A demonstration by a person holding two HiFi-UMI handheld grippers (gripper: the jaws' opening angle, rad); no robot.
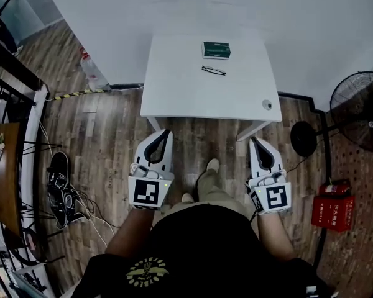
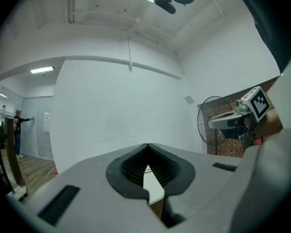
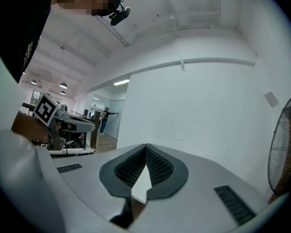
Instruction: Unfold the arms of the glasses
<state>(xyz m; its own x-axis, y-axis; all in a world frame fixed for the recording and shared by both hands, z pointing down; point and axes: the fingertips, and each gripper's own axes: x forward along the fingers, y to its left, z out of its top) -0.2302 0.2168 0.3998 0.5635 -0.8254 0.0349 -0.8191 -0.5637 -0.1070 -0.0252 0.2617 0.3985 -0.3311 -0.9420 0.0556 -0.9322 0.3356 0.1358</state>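
Dark-framed glasses [image 1: 214, 71] lie folded on the small white table [image 1: 193, 92], just in front of a green box [image 1: 216, 49]. My left gripper [image 1: 164, 133] hangs short of the table's near edge on the left, shut and empty. To the right, my right gripper [image 1: 255, 141] is also shut with nothing in it. Both point level toward the table. In the left gripper view the jaws [image 2: 148, 147] meet at their tips, with a sliver of table seen through them. The right gripper view shows its jaws [image 3: 146, 147] closed the same way.
A round hole [image 1: 267, 104] sits in the table's near right corner. A standing fan [image 1: 359, 109] and a red fire-extinguisher box [image 1: 333, 207] are on the right. Shoes and cables [image 1: 61, 188] lie on the wooden floor at left, beside a black rack [image 1: 12, 166].
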